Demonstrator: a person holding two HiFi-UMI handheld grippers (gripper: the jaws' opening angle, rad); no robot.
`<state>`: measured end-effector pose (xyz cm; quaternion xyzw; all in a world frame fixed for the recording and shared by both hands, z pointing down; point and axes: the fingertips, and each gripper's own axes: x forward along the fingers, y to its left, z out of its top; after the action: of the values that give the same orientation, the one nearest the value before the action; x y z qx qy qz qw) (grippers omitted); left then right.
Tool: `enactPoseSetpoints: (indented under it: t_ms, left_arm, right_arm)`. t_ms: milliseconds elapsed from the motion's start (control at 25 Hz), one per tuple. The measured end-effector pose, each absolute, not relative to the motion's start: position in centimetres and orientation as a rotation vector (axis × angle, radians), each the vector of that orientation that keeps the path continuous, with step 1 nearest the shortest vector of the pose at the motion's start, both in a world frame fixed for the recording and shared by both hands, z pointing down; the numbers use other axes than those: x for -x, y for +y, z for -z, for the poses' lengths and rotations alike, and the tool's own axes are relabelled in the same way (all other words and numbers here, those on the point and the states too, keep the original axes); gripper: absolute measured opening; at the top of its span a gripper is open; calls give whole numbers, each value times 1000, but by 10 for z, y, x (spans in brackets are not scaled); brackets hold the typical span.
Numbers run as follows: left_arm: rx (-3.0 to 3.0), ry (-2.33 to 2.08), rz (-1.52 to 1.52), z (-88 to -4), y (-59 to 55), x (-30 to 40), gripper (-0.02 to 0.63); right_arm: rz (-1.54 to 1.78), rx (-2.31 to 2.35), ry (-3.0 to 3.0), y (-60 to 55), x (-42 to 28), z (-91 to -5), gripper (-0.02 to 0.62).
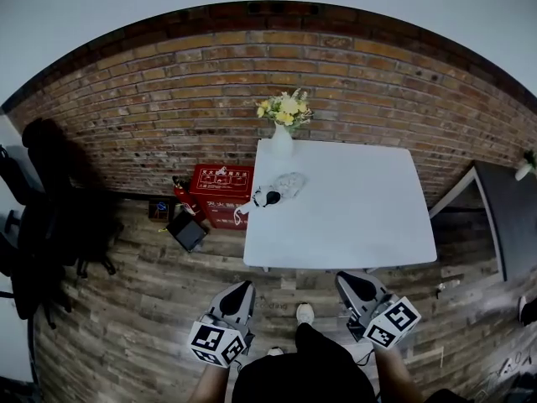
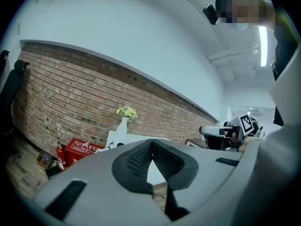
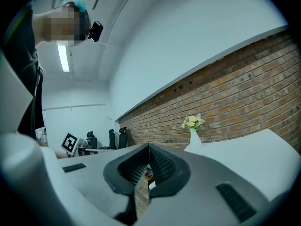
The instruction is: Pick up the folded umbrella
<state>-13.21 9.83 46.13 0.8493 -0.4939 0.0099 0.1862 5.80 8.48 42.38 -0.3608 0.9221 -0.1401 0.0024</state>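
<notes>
The folded umbrella (image 1: 270,195), a small black-and-white bundle, lies near the left edge of the white table (image 1: 361,217), and shows small and far off in the left gripper view (image 2: 111,145). My left gripper (image 1: 243,286) hangs over the wooden floor in front of the table's left corner, well short of the umbrella. Its jaws are shut with nothing in them (image 2: 151,141). To the right, before the table's front edge, my right gripper (image 1: 346,277) is also shut and empty (image 3: 149,146).
A white vase of yellow flowers (image 1: 283,133) stands at the table's back left corner. On the floor left of the table are a red box (image 1: 222,183) and a black case (image 1: 186,230). Black office chairs (image 1: 42,217) stand far left and a dark desk (image 1: 512,217) far right. A brick wall is behind.
</notes>
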Motion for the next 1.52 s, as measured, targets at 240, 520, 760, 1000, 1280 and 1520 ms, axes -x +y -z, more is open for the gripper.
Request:
enactPoseSetpoints:
  t_ms: [240, 520, 760, 1000, 1280, 1520]
  left_arm:
    - [-2363, -1454, -53, -459, 62, 123, 14]
    - [-2288, -1554, -56, -463, 30, 120, 14]
    - [-2265, -1595, -72, -466, 2, 106, 14]
    - [-2263, -1630, -100, -469, -22, 89, 14]
    - [-2236, -1622, -88, -477, -36, 85, 14]
    - [-2234, -1610, -117, -478, -45, 87, 14]
  right_arm:
    - [445, 1023, 2940, 41, -59, -423, 21]
    - [471, 895, 3001, -3, -61, -431, 21]
    - [480, 827, 3033, -34, -71, -440, 21]
    - [510, 778, 3049, -56, -83, -450, 22]
    - [497, 773, 3067, -73, -92, -453, 21]
    - [523, 767, 3064, -80, -87, -454, 22]
